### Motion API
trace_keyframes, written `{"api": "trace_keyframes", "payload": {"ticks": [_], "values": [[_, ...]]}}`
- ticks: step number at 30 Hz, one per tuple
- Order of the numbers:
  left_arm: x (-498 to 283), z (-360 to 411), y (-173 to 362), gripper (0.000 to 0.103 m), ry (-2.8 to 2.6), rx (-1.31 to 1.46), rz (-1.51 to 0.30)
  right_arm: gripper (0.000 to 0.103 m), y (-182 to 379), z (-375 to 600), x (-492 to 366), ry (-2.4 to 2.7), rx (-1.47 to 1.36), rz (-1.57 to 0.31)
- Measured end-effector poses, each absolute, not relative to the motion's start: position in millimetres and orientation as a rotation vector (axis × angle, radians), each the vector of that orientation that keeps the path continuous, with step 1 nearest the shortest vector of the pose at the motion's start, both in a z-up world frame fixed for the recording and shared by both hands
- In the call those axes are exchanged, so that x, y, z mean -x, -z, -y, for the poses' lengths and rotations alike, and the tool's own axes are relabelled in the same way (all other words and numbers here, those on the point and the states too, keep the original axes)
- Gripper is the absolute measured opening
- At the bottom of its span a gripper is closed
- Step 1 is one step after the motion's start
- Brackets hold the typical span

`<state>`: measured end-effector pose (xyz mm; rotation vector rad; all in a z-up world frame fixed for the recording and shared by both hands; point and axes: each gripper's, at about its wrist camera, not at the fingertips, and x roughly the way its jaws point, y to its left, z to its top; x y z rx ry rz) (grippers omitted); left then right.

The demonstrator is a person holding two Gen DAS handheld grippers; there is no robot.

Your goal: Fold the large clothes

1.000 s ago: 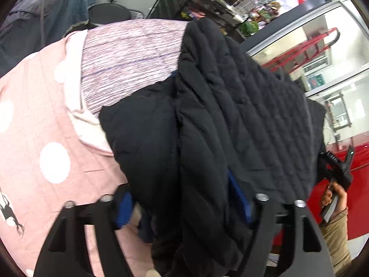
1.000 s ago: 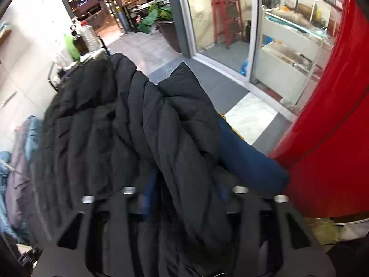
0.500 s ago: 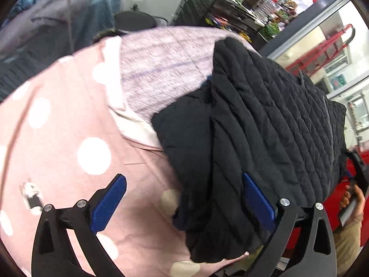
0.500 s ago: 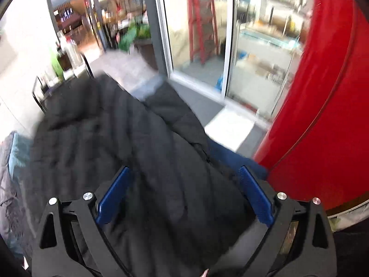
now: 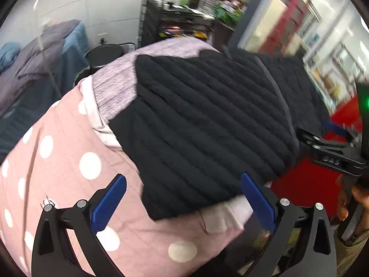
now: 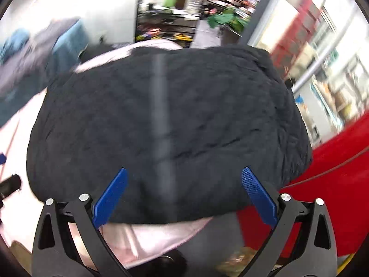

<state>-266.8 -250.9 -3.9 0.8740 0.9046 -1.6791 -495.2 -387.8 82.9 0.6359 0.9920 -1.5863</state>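
A black quilted jacket (image 5: 207,120) lies folded on a pink polka-dot cloth (image 5: 69,184) over the table. It fills the right wrist view (image 6: 166,120), blurred, with a grey zip line down its middle. My left gripper (image 5: 183,198) is open and empty, just short of the jacket's near edge. My right gripper (image 6: 183,191) is open and empty, also at the jacket's near edge. The right gripper also shows at the right edge of the left wrist view (image 5: 334,152).
A mauve striped cloth (image 5: 120,83) lies under the jacket's far side. A black shelf rack (image 5: 180,25) with bottles stands behind. Blue and grey garments (image 5: 34,69) hang at the left. A red surface (image 6: 327,180) is at the right, by the table's edge.
Both grippers were shut on the jacket a second ago. They have opened, let it go and drawn back; the jacket now lies flat on the table.
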Motion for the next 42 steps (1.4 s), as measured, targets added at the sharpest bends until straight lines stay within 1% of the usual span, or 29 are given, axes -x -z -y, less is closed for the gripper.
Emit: {"api": "trace_keyframes", "payload": {"ticks": [3,7,14,24,35,42], "values": [[290.5,240.2,1.9,0.097,1.667,-0.974,-0.793,0.097,-86.0,373.4,474.2,1.570,-0.594,-1.048],[306.3,232.6,-4.1,0.097,1.617,-1.043,-0.694,0.098,-90.7,354.6,471.0,1.582,-0.612,-1.089],[315.4,229.3,6.6,0.097,1.558,-1.143,-0.742,0.098,-88.2,337.8,482.9,1.557,-0.751,-1.055],[320.9,228.2,0.3,0.097,1.548,-1.147,-0.711,0.098,-94.7,339.2,489.5,1.533,-0.768,-1.031],[317.8,233.2,-5.2,0.097,1.524,-1.120,-0.699,0.098,-96.0,347.7,483.6,1.503,-0.748,-1.050],[320.0,235.6,-4.3,0.097,1.537,-1.123,-0.719,0.098,-96.4,350.3,483.2,1.502,-0.743,-1.059]]}}
